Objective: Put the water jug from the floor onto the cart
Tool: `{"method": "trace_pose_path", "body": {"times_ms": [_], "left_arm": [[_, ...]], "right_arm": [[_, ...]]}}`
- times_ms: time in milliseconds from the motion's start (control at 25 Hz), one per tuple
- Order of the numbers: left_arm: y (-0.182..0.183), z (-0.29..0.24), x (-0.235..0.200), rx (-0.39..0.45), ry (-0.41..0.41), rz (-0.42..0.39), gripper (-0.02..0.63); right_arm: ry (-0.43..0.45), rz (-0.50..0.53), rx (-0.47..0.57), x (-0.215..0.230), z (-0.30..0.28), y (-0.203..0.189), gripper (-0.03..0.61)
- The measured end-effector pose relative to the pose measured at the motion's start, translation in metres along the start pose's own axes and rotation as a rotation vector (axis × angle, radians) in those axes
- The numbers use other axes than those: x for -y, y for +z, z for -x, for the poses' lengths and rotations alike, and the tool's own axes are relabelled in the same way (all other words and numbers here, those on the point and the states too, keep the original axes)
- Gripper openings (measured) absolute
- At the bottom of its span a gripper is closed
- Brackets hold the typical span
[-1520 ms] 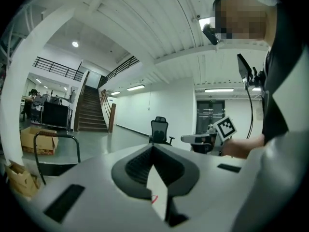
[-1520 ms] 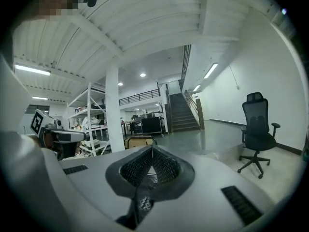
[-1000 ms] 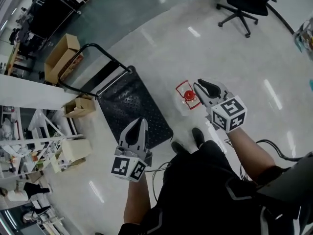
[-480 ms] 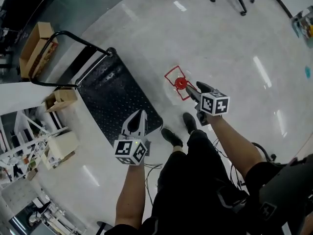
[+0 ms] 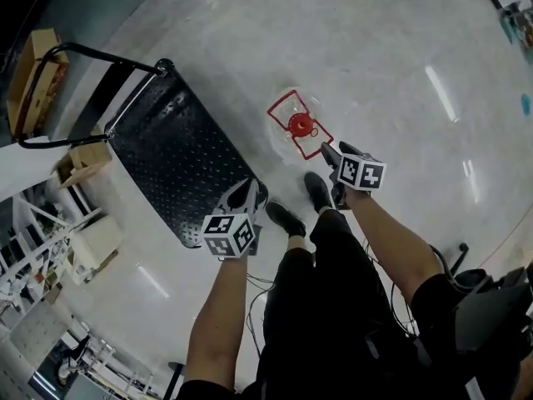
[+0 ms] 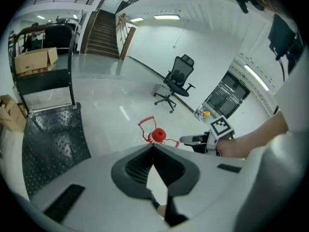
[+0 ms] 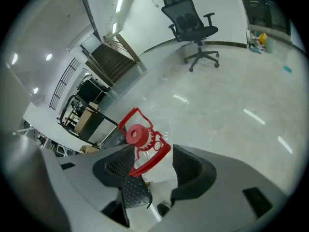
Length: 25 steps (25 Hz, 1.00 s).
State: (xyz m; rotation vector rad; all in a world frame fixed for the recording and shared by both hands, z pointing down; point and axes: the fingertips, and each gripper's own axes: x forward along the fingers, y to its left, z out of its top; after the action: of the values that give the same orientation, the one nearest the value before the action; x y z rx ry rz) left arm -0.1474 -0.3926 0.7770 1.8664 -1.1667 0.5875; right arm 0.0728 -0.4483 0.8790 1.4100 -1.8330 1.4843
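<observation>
The jug stands on the floor just beside the cart, red cap up and red handle across its top. Its body is clear; whether it holds water cannot be told. The right gripper has just been opening: its jaws are spread wide, with the handle's near edge between them, unpinched. The left gripper hangs over the cart's near corner, jaws pressed together on nothing. An open box sits beyond the cart, its contents unclear.

Right gripper lower, jaws newly open astride red handle of water jug; left gripper lower, nearer cart.
</observation>
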Motion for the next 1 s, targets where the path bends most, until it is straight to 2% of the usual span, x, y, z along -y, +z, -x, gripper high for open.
{"method": "trace_pose_path", "body": {"times_ms": [120,240,320,440,480,560,680,760,840,1000], "left_arm": [[-0.029,-0.017,-0.009,-0.07,0.031,0.136,-0.003],[-0.052,-0.023,-0.005,-0.102,0.028,0.227,-0.003],[-0.065,-0.019,-0.002,-0.122,0.011,0.226,-0.003],[-0.078,-0.006,-0.002,-0.167,0.011,0.196,-0.003],[-0.08,-0.001,-0.003,-0.179,0.018,0.173,-0.003],[-0.083,0.006,-0.004,-0.204,0.024,0.089,-0.003],[-0.088,0.008,-0.009,-0.227,0.016,-0.006,-0.003],[-0.085,0.011,-0.011,-0.209,0.021,0.003,-0.003],[-0.082,0.02,-0.011,-0.175,0.034,0.046,-0.003],[-0.084,0.053,-0.008,-0.126,0.058,0.117,-0.003]], "right_arm": [[-0.018,-0.017,-0.007,0.01,-0.011,-0.01,0.229],[0.047,-0.161,0.003,0.013,-0.026,-0.018,0.227],[0.088,-0.276,0.012,0.016,-0.038,-0.021,0.227],[0.092,-0.297,-0.016,0.015,-0.051,-0.023,0.225],[0.093,-0.283,-0.023,0.013,-0.052,-0.021,0.214],[0.095,-0.276,-0.026,0.01,-0.051,-0.017,0.141],[0.112,-0.341,-0.019,0.011,-0.053,-0.016,0.113],[0.147,-0.407,0.018,0.011,-0.051,-0.004,0.085],[0.169,-0.444,0.053,0.008,-0.048,0.012,0.072],[0.13,-0.438,0.026,0.005,-0.041,0.016,0.071]]}}
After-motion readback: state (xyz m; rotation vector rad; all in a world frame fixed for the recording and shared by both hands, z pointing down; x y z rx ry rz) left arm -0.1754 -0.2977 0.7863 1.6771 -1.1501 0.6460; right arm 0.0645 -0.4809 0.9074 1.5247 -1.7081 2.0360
